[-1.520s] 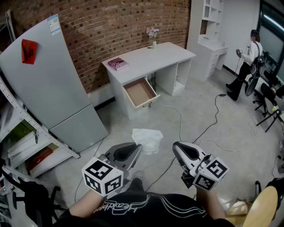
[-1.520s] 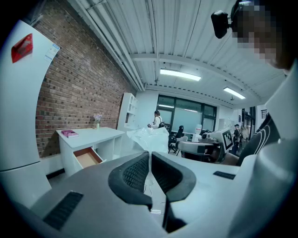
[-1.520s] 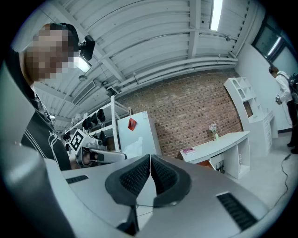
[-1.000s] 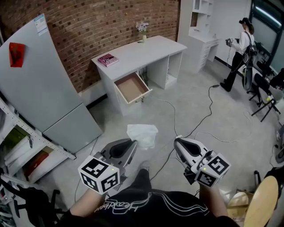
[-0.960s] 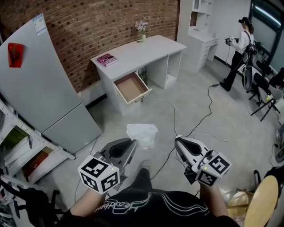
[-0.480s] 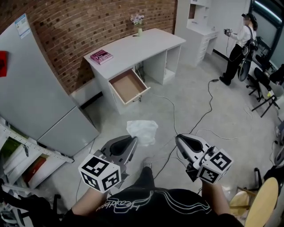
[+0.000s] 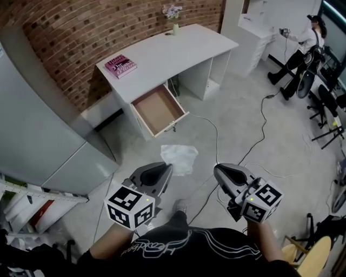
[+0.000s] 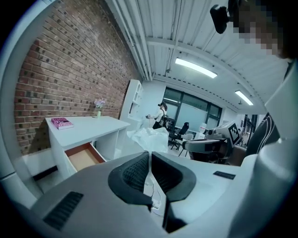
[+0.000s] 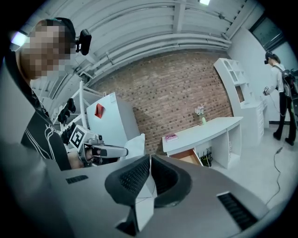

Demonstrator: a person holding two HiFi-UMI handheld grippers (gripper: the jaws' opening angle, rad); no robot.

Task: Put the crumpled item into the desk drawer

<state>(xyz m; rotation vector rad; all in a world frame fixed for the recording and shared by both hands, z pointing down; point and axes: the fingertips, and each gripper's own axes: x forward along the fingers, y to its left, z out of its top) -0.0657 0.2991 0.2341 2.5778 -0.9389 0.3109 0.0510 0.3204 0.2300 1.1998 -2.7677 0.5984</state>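
- Grip first: the left tongs (image 7: pixel 165 169) are pressed together on a thin fold of the crumpled white item (image 7: pixel 179 158), which looks like thin plastic or paper. Pinching one edge lets the rest hang free ahead of the tips, off the floor.
- The right tongs (image 7: pixel 218 171) are closed on nothing and held level beside the left ones, apparently just kept out of the way while one hand carries.
- The drawer (image 7: pixel 158 109) of the white bench (image 7: pixel 167 51) stands pulled out and shows only its brown bottom, so it should take the item with no further opening. It lies ahead of the carried item, well apart from it.
- On the bench top, a pink book (image 7: pixel 121 64) and a small vase of flowers (image 7: pixel 173 12) sit back from the drawer's mouth and shouldn't interfere.
- A cable (image 7: pixel 218 138) trails over the floor between the person and the bench, which I'd judge a tripping risk on the approach.
- The likely next move is to bring the left tongs over the drawer and spread them.
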